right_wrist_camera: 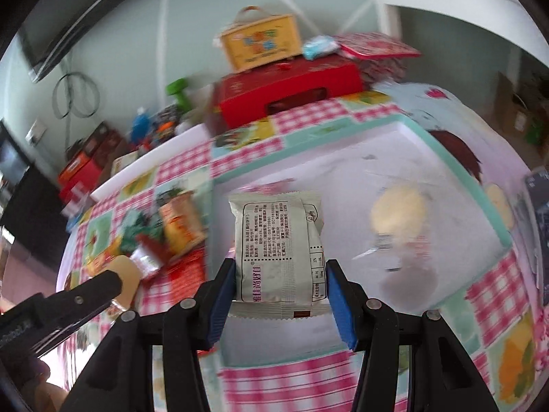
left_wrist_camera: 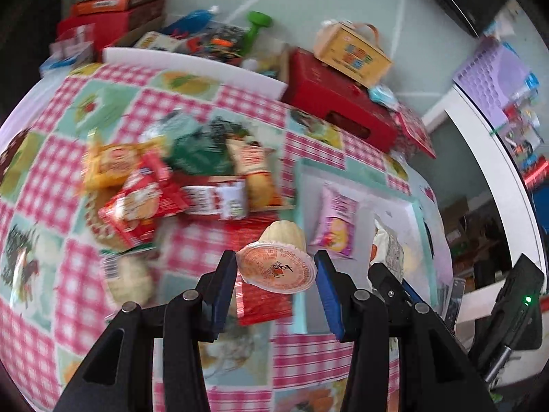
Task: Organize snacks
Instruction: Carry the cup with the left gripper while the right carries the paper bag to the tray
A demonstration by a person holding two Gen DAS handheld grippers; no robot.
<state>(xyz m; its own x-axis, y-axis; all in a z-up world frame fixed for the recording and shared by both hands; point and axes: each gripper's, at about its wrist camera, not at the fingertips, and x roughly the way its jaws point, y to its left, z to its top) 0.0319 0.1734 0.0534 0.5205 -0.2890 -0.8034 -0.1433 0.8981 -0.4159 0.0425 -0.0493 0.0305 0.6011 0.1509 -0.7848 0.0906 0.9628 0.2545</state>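
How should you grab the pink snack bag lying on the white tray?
Probably by its two long side edges, coming straight down from above. The pink snack bag lies flat on the white tray with bare tray around it, so fingers could close across its narrow width. Its puffy middle likely squashes; the crimped ends are flat and thin.

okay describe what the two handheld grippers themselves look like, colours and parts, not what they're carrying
Both the left gripper and the right gripper look alike: black angular linkage arms with round silver pivot pins, ending in flat blue finger pads. In the left wrist view, a black unit beside the right gripper shows a small green light. No sleeves or cables are visible.
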